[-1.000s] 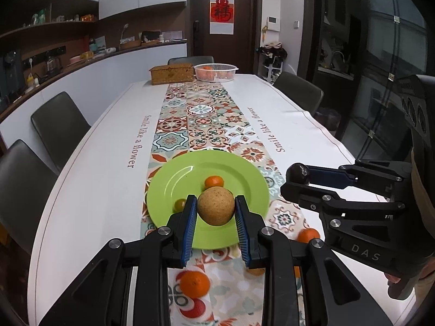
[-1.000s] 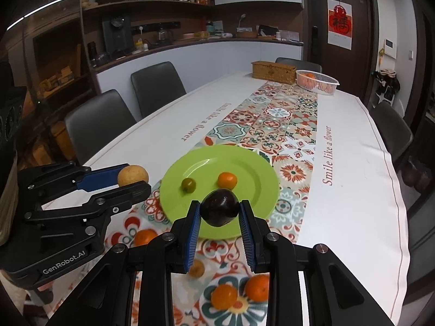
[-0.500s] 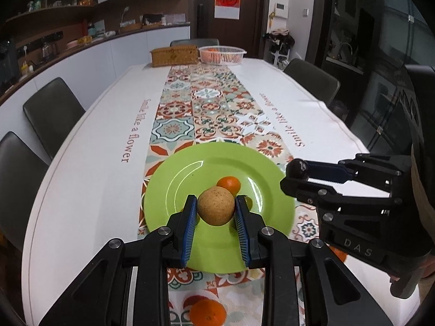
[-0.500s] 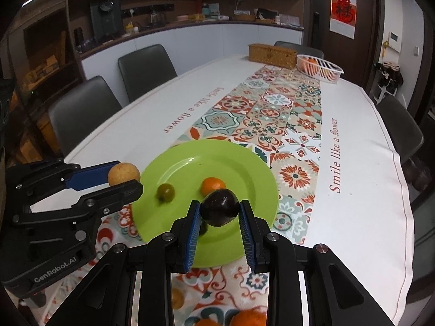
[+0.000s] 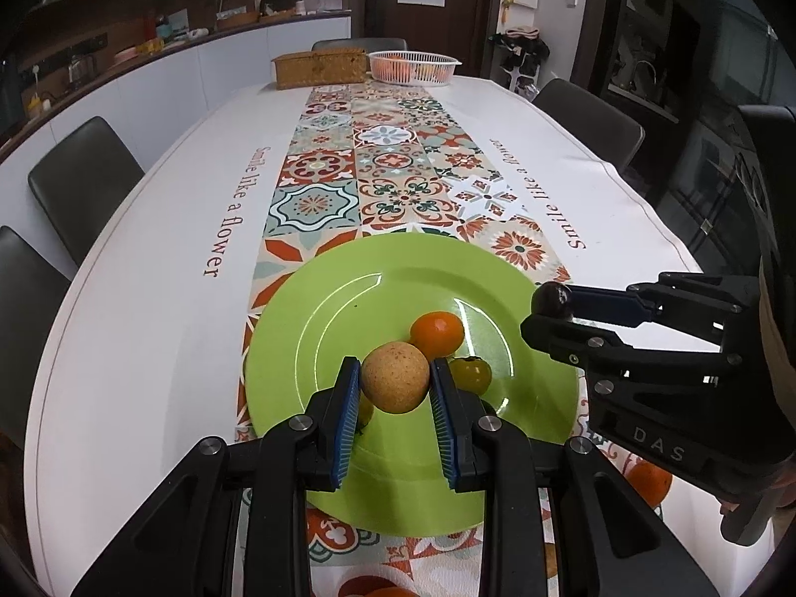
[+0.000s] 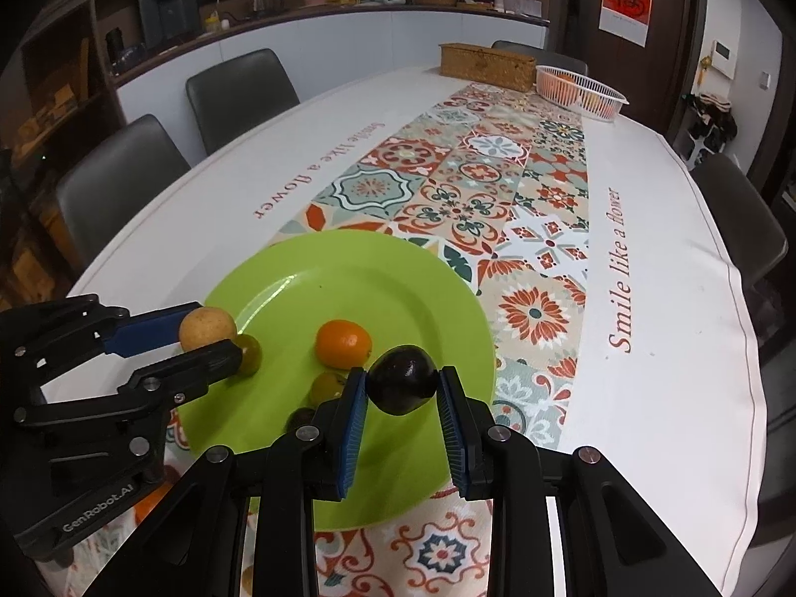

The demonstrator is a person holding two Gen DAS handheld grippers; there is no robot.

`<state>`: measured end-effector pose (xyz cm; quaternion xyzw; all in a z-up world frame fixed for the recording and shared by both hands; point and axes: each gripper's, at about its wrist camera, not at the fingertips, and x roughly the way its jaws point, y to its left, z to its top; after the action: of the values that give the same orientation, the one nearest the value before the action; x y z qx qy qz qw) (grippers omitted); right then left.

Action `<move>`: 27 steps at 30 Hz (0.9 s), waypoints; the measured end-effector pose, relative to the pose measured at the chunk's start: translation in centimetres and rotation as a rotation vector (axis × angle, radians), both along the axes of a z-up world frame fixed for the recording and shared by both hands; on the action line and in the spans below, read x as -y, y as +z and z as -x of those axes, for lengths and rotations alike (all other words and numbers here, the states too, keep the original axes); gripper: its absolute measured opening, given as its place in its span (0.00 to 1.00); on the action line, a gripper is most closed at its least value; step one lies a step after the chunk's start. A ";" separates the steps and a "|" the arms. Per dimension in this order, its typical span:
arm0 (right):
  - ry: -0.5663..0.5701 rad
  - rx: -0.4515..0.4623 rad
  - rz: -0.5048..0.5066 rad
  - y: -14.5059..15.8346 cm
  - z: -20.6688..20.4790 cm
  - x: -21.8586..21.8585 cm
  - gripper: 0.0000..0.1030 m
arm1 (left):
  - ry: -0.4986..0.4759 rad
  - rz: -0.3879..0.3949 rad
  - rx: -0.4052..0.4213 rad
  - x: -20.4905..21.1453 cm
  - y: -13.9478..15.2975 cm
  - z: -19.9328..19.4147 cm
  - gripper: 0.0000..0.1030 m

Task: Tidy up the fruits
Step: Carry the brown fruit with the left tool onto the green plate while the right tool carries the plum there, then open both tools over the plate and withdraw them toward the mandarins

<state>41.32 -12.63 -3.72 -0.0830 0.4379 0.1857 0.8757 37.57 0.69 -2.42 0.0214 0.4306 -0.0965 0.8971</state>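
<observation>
both fruits over green plate

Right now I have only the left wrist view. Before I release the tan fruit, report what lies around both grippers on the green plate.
Observer: The right gripper has its jaws shut squarely on a dark purple fruit, over the green plate.
Operator: Report what lies beneath it.
Observer: A small dark fruit lies on the plate by that gripper's left finger.
Operator: Now check beside my left gripper.
Observer: A yellow-green fruit sits on the plate right by the tip of the left gripper, next to the tan fruit.
</observation>
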 end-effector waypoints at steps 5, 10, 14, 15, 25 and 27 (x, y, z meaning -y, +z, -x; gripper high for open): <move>-0.001 -0.015 -0.022 -0.3 -0.3 0.0 0.29 | -0.004 -0.004 0.003 0.0 0.0 -0.2 0.28; 0.009 -0.010 -0.031 -0.1 0.0 0.1 0.36 | 0.001 -0.022 0.030 -0.2 0.7 0.5 0.34; 0.010 0.013 -0.021 0.6 1.0 0.3 0.36 | 0.016 -0.041 0.049 -0.3 1.5 1.8 0.34; 0.009 0.023 -0.019 0.9 1.4 0.4 0.36 | 0.017 -0.041 0.052 -0.4 1.8 2.2 0.34; -0.004 0.098 -0.021 4.1 6.5 1.8 0.37 | 0.013 -0.065 0.132 0.5 5.2 7.4 0.41; -0.006 0.119 -0.031 4.9 7.7 2.1 0.41 | 0.010 -0.060 0.148 0.7 5.9 8.4 0.43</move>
<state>33.60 -14.73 1.15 -0.0790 0.3825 0.1846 0.9019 29.18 0.02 3.51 0.0531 0.3657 -0.0771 0.9260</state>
